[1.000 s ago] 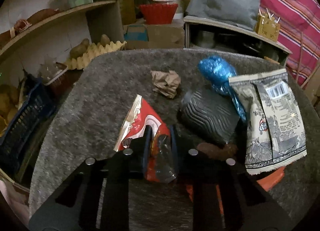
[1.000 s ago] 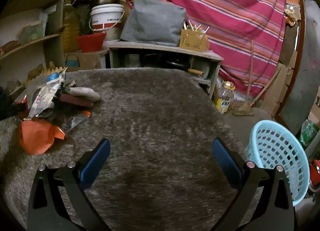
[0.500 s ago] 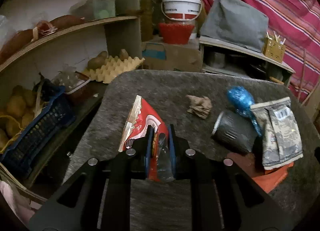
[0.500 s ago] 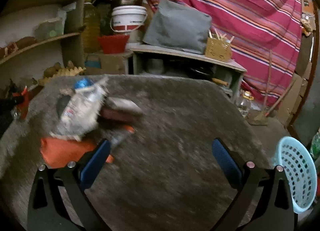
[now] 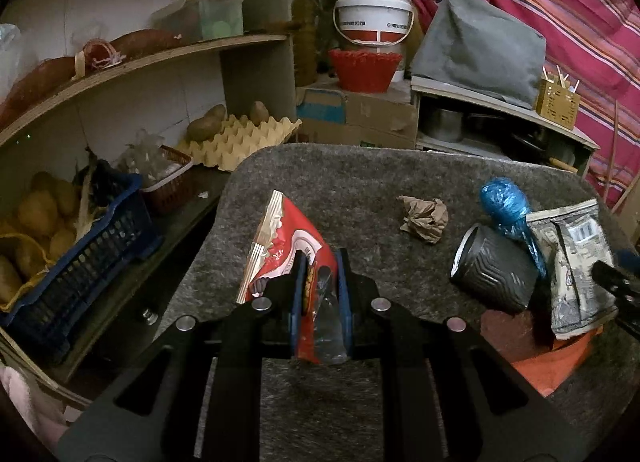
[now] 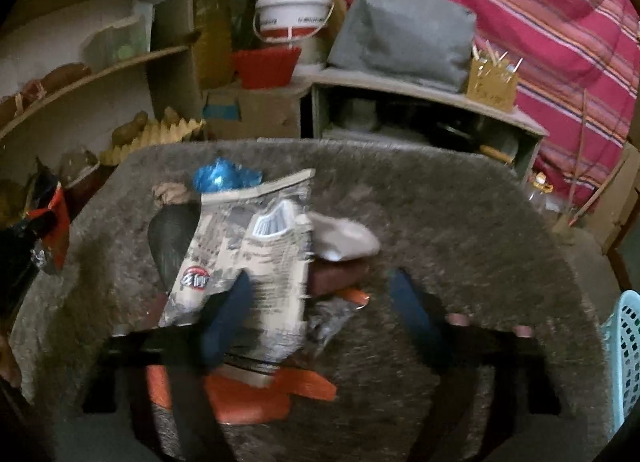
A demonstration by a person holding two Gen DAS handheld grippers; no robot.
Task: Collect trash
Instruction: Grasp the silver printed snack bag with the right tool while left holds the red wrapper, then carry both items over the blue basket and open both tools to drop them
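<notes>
Wrapper (image 5: 288, 250) half-hidden by fingers (image 5: 298, 286), right view blurred

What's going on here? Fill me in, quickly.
A person is clearing trash off a grey felt-covered table with two handheld grippers. The left gripper is shut on a red snack wrapper. The right gripper, open and blurred, reaches over the pile around a grey-white snack bag. A crumpled brown paper, a black ribbed cup on its side and a blue wrapper remain. A light blue basket waits at the right.
</notes>
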